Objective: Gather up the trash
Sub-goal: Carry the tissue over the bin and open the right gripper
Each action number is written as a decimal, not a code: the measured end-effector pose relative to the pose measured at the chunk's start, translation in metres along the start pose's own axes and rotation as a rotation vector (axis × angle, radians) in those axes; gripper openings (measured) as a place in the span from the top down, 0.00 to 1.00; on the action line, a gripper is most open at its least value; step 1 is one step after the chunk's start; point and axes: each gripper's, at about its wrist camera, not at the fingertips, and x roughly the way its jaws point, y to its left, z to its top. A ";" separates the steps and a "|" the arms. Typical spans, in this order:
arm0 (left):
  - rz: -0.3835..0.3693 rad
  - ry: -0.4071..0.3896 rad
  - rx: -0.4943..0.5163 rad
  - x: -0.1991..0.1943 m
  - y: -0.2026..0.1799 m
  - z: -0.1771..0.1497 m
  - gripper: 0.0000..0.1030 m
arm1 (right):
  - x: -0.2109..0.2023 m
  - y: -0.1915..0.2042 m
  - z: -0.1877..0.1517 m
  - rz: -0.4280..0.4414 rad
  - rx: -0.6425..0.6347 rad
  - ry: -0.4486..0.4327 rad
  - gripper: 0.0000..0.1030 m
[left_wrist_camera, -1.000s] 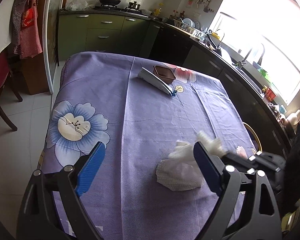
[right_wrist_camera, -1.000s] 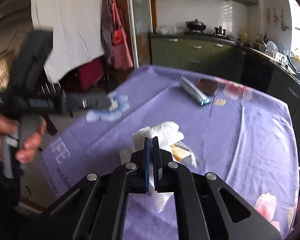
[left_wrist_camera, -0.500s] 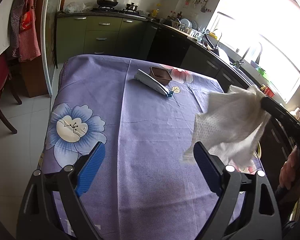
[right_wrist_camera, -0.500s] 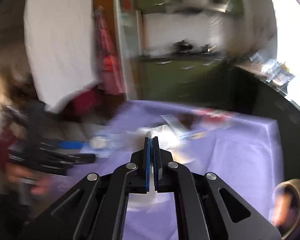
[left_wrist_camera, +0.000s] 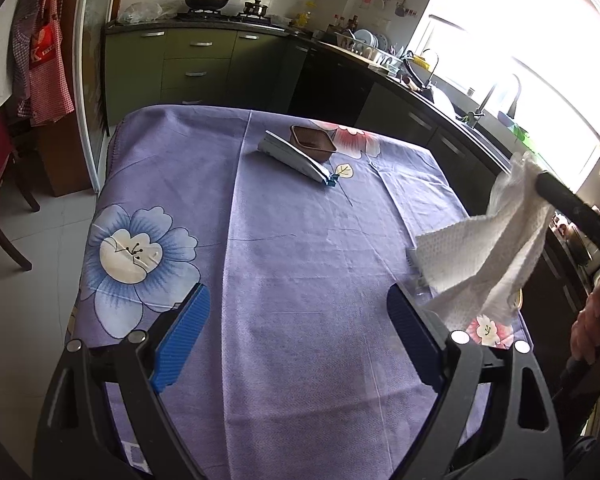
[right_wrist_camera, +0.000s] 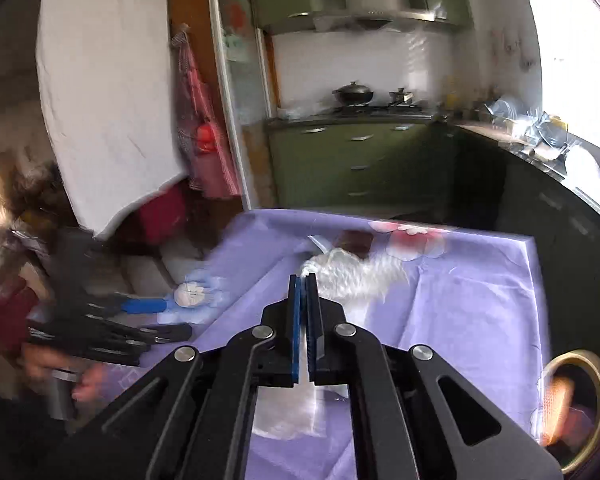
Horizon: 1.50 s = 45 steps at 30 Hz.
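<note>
A crumpled white paper towel (left_wrist_camera: 488, 252) hangs in the air over the table's right edge, pinched in my right gripper (left_wrist_camera: 540, 184). In the right wrist view that gripper (right_wrist_camera: 305, 280) is shut, with the towel (right_wrist_camera: 352, 276) sticking out past its tips and more of it trailing below the fingers. My left gripper (left_wrist_camera: 296, 336) stands open low over the near part of the purple flowered tablecloth (left_wrist_camera: 300, 240), nothing between its blue pads. From the right wrist it shows blurred at the left (right_wrist_camera: 140, 320), held by a hand.
A flat white-and-blue packet (left_wrist_camera: 296, 158) and a small brown tray (left_wrist_camera: 312, 142) lie at the table's far end. A round tan-rimmed bin (right_wrist_camera: 596, 400) sits beyond the table's right edge. Green cabinets, a stove and a counter with dishes ring the room; a chair stands at left.
The right gripper lifted the paper towel off the table and carried it up and to the right. The left gripper stayed put and open.
</note>
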 end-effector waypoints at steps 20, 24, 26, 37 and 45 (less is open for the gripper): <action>-0.006 0.021 0.033 0.007 -0.016 -0.001 0.17 | -0.083 -0.073 0.007 -0.302 0.062 -0.071 0.97; -0.011 0.025 0.043 0.009 -0.023 -0.001 0.17 | -0.104 -0.105 0.008 -0.427 0.087 -0.085 0.96; -0.012 0.027 0.051 0.010 -0.027 0.000 0.17 | -0.116 -0.123 0.008 -0.469 0.112 -0.089 0.97; -0.016 0.050 0.093 0.022 -0.050 0.002 0.17 | -0.163 -0.238 -0.007 -0.713 0.242 -0.055 0.96; -0.015 0.066 0.112 0.029 -0.062 0.004 0.17 | -0.136 -0.341 -0.054 -0.827 0.421 0.075 0.48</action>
